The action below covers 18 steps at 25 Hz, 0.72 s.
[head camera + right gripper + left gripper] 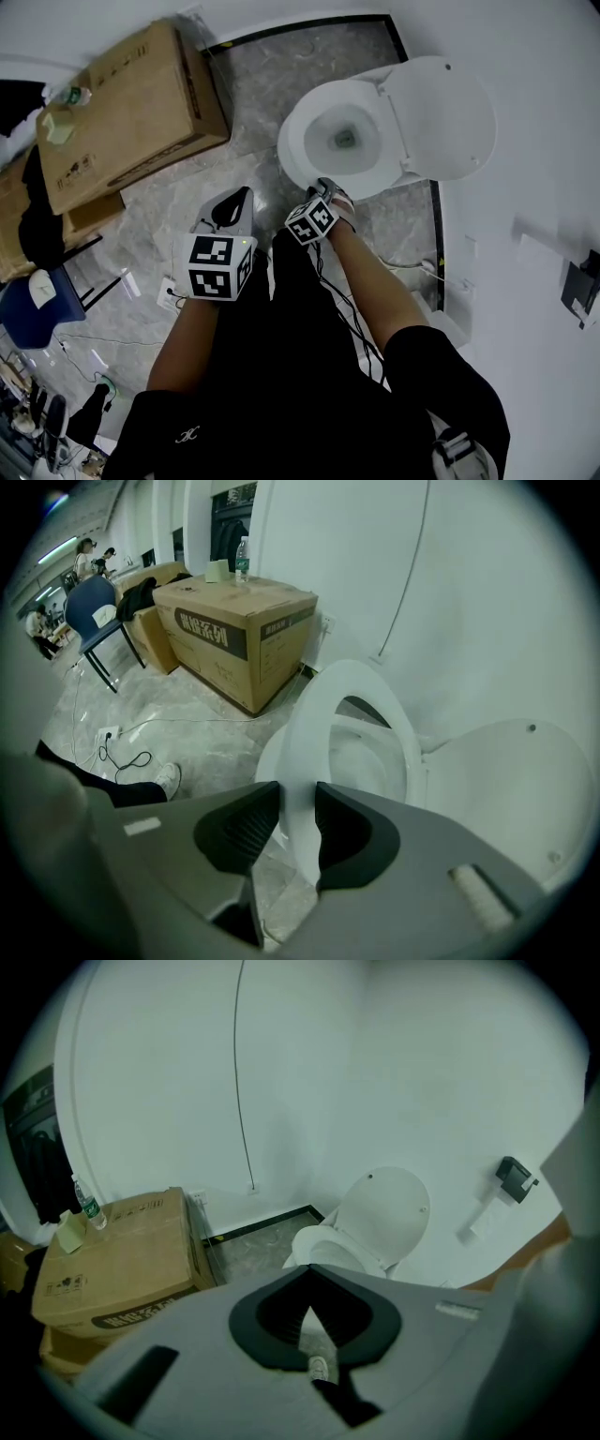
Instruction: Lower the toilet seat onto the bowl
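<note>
The grey marble-pattern floor [281,75] carries a large brown cardboard box [122,112] and, well apart from it against the wall, the white ceramic toilet bowl [302,167].

The white oval toilet lid [441,117] stands raised behind the bowl.

The white plastic toilet seat ring [302,733] is clear of the lid and tilted over the bowl. In the right gripper view a gap shows between ring and bowl rim, so the seat is judged part way down and not seated.

Right tool [297,799]: the jaws stand wide, with the front edge of the seat ring between them. The rim fills the gap, and both pads appear to lie against it, so the tool is read as holding the seat.

Left tool [309,1267]: the jaw tips meet with nothing between them. It hangs over the floor, short of the bowl and apart from the seat.

Remaining work, as judged: bring the ring down until it rests flat on the bowl rim, then release it.
</note>
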Each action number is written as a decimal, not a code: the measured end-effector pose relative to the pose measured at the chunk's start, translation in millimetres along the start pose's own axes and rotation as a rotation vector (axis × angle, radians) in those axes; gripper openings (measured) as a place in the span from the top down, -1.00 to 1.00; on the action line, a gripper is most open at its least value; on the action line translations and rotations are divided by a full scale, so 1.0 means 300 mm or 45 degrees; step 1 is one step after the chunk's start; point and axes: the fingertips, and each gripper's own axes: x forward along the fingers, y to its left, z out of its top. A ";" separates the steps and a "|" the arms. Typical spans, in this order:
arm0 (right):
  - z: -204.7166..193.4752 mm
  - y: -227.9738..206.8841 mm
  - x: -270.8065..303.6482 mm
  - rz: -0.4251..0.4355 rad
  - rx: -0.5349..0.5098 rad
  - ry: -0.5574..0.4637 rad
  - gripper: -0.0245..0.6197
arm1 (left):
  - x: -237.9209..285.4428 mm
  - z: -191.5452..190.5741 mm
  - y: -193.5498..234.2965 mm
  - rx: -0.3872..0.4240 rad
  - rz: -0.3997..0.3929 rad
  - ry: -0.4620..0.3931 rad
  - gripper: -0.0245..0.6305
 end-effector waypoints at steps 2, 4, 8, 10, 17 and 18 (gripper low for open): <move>-0.001 0.023 0.034 -0.020 -0.025 0.018 0.51 | 0.010 -0.026 0.031 -0.009 0.001 0.008 0.90; -0.005 0.044 0.072 -0.048 -0.050 0.037 0.50 | 0.022 -0.052 0.060 -0.022 0.003 0.015 0.90; -0.016 0.096 0.159 -0.096 -0.107 0.075 0.49 | 0.046 -0.114 0.110 -0.058 0.002 0.033 0.90; -0.021 0.114 0.200 -0.102 -0.123 0.087 0.49 | 0.056 -0.149 0.124 -0.064 -0.007 0.050 0.90; -0.045 0.173 0.322 -0.062 -0.154 0.110 0.46 | 0.100 -0.257 0.152 -0.066 -0.038 0.109 0.90; -0.050 0.182 0.339 -0.047 -0.150 0.114 0.46 | 0.106 -0.269 0.156 -0.066 -0.039 0.115 0.90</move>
